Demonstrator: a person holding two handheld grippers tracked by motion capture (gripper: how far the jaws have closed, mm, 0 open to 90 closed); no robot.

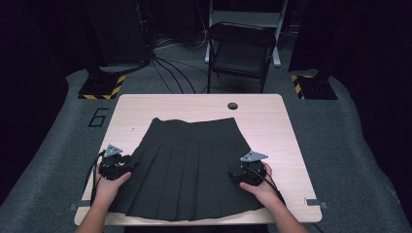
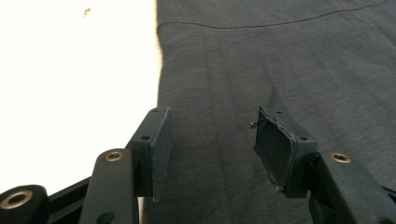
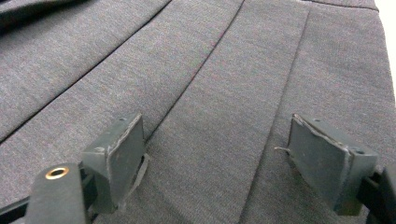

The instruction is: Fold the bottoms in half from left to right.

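Your left gripper [image 1: 127, 165], jaws apart, hovers at the skirt's [image 1: 187, 165] edge at lower left of the high view; your right gripper [image 1: 238, 174], jaws also apart, is over the pleats at lower right. The skirt lies flat mid-counter [image 1: 272, 109], likely soft and light: pinch a side edge. Behind stands a folding chair [image 1: 240, 48] on grey floor [image 1: 350, 131].

skirt [image 1: 189, 167]: dark matt woven cloth, pleated | table [image 1: 272, 116]: pale smooth wood-look top
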